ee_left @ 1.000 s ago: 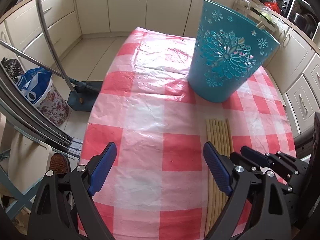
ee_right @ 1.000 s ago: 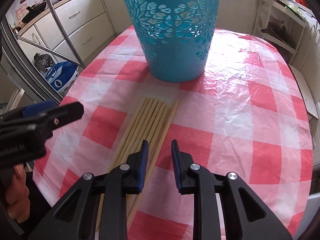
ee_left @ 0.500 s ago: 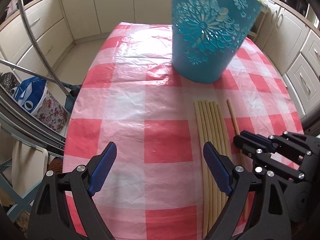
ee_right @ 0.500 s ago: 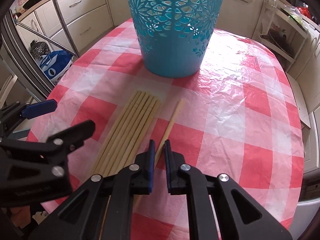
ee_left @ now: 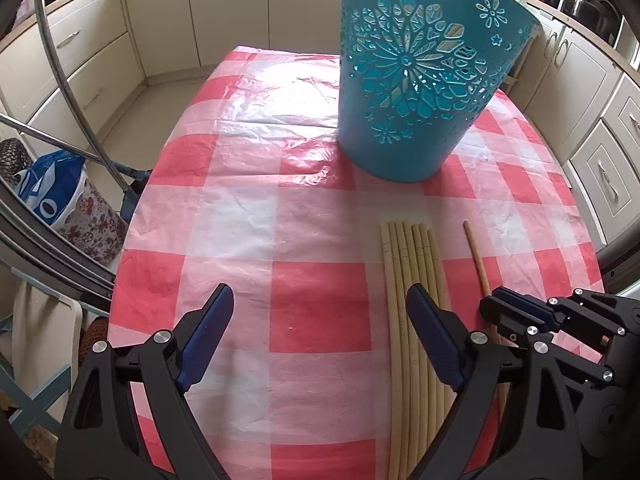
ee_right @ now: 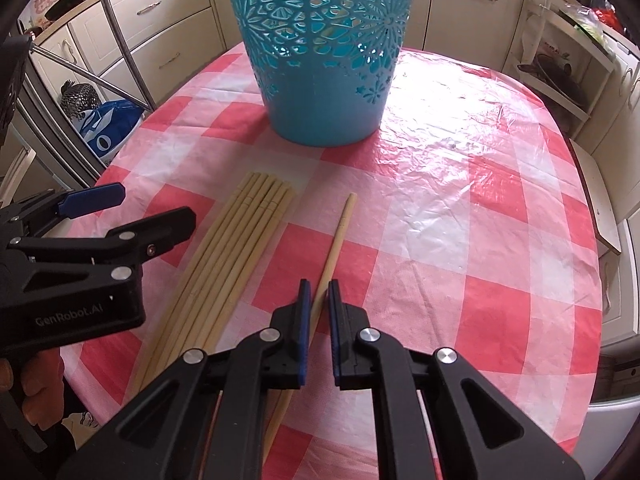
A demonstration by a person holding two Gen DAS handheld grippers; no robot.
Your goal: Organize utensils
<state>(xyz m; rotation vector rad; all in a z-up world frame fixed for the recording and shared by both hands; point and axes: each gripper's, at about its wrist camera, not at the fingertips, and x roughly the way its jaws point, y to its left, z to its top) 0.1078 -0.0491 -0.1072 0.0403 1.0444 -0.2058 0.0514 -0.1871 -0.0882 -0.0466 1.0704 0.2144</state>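
Note:
A bundle of several pale wooden chopsticks [ee_right: 240,240] lies on the red-and-white checked tablecloth [ee_right: 460,220], also in the left wrist view [ee_left: 404,280]. One chopstick [ee_right: 338,232] lies apart to the right, also in the left wrist view [ee_left: 476,256]. My right gripper [ee_right: 317,296] is closed on this single chopstick near its middle. A tall teal cut-out basket [ee_right: 320,52] stands upright behind the chopsticks, also in the left wrist view [ee_left: 420,80]. My left gripper [ee_left: 320,312] is open and empty, low over the cloth left of the bundle.
Cream kitchen cabinets [ee_left: 100,52] surround the table. A metal chair frame [ee_left: 60,80] and a blue bag [ee_left: 52,188] stand off the table's left edge. A shelf unit [ee_right: 560,60] stands at the right.
My right gripper has closed on one chopstick and drawn it to the right, away from the bundle. The left gripper stays open and has shifted slightly toward the bundle.

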